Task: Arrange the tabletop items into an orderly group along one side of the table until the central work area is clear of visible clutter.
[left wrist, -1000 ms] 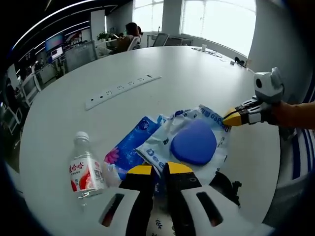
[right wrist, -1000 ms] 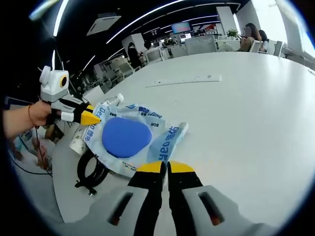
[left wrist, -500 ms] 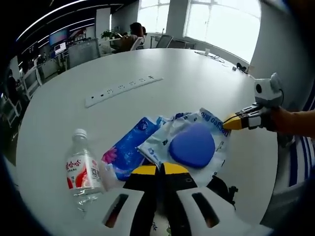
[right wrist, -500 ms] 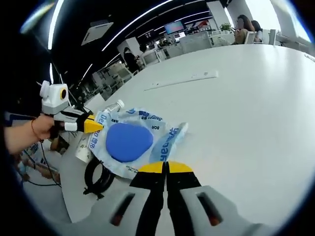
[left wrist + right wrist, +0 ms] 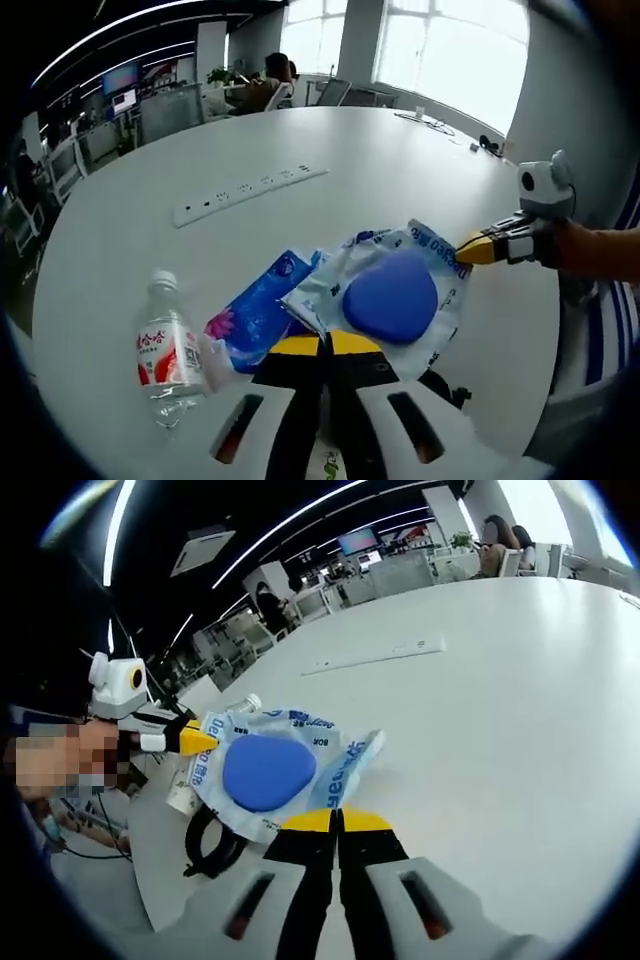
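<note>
An office's white round table holds a bottle at 8 o'clock, a blue packet, then a crinkled clear bag around a blue disc. Both left gripper and right gripper are closed, empty.

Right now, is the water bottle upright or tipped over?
Upright: in the left gripper view the water bottle stands on its base on the table, white cap on top.
</note>
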Demonstrator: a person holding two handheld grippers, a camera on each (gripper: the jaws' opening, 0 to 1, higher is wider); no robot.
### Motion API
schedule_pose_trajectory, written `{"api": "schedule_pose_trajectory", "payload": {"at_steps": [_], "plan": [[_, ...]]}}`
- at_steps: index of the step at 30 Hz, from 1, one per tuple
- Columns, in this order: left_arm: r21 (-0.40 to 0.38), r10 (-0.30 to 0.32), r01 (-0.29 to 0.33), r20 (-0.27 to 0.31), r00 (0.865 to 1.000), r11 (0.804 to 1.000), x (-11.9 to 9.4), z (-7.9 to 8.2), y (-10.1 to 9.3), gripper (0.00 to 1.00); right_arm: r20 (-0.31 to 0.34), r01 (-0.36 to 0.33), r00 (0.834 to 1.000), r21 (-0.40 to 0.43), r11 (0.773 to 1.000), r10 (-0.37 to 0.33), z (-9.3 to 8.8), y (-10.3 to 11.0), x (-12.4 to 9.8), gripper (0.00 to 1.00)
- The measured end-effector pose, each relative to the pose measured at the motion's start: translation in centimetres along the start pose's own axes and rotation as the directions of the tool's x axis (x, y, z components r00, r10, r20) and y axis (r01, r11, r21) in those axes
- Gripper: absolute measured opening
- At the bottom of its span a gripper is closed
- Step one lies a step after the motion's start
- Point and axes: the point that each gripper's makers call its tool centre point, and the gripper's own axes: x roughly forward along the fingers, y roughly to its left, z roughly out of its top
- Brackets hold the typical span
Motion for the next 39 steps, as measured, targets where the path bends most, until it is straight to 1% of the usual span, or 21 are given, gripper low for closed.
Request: {"api": "schedule_pose_trajectory", "payload": {"at_steps": [6, 14, 17, 20, 23, 24, 25, 29, 30, 34, 39], "plan": [[-0.006, -0.009, 0.009, 0.022, 1.000, 1.000, -0.3, 1.0, -0.9, 0.00, 0.020, 0.000, 1.000, -0.017, 1.000, 0.000, 1.3, -0.1, -1.4, 0.00], [0.007, -0.032, 0.032, 0.052, 0.998, 0.999, -0.7, 3.4, -2.7, 0.00, 0.039, 0.008, 0.999, -0.035, 0.999, -0.007, 2.6, -0.7, -3.5, 0.00], [0.010, -0.040, 0.039, 0.061, 0.997, 0.999, -0.7, 4.5, -3.4, 0.00, 0.053, 0.015, 0.999, -0.036, 0.999, -0.013, 3.4, -1.4, -4.3, 0.00], [0.009, -0.050, 0.049, 0.069, 0.996, 0.999, -0.8, 5.6, -4.0, 0.00, 0.068, 0.025, 0.997, -0.049, 0.998, -0.022, 4.5, -1.6, -5.4, 0.00], [0.024, -0.058, 0.056, 0.081, 0.995, 0.998, -0.7, 6.8, -4.8, 0.00, 0.080, 0.036, 0.996, -0.055, 0.998, -0.031, 5.2, -2.1, -6.3, 0.00], [0.025, -0.059, 0.057, 0.082, 0.995, 0.998, -0.7, 7.0, -4.9, 0.00, 0.082, 0.037, 0.996, -0.055, 0.998, -0.032, 5.3, -2.1, -6.4, 0.00], [0.028, -0.064, 0.061, 0.089, 0.994, 0.998, -0.6, 7.6, -5.3, 0.00, 0.088, 0.041, 0.995, -0.057, 0.997, -0.036, 5.7, -2.3, -6.7, 0.00], [0.024, -0.078, 0.076, 0.100, 0.992, 0.997, -0.3, 9.0, -6.2, 0.00, 0.104, 0.063, 0.993, -0.066, 0.996, -0.056, 6.8, -3.2, -7.9, 0.00], [0.028, -0.084, 0.081, 0.104, 0.991, 0.996, -0.1, 9.5, -6.6, 0.00, 0.107, 0.066, 0.993, -0.068, 0.995, -0.059, 7.0, -3.4, -8.1, 0.00], [0.038, -0.097, 0.093, 0.111, 0.989, 0.995, 0.7, 11.2, -7.9, 0.00, 0.122, 0.086, 0.990, -0.072, 0.994, -0.076, 8.2, -4.8, -9.5, 0.00], [0.047, -0.105, 0.101, 0.110, 0.988, 0.994, 1.7, 12.3, -8.8, 0.00, 0.132, 0.107, 0.987, -0.085, 0.991, -0.095, 9.4, -6.4, -10.7, 0.00]]}}
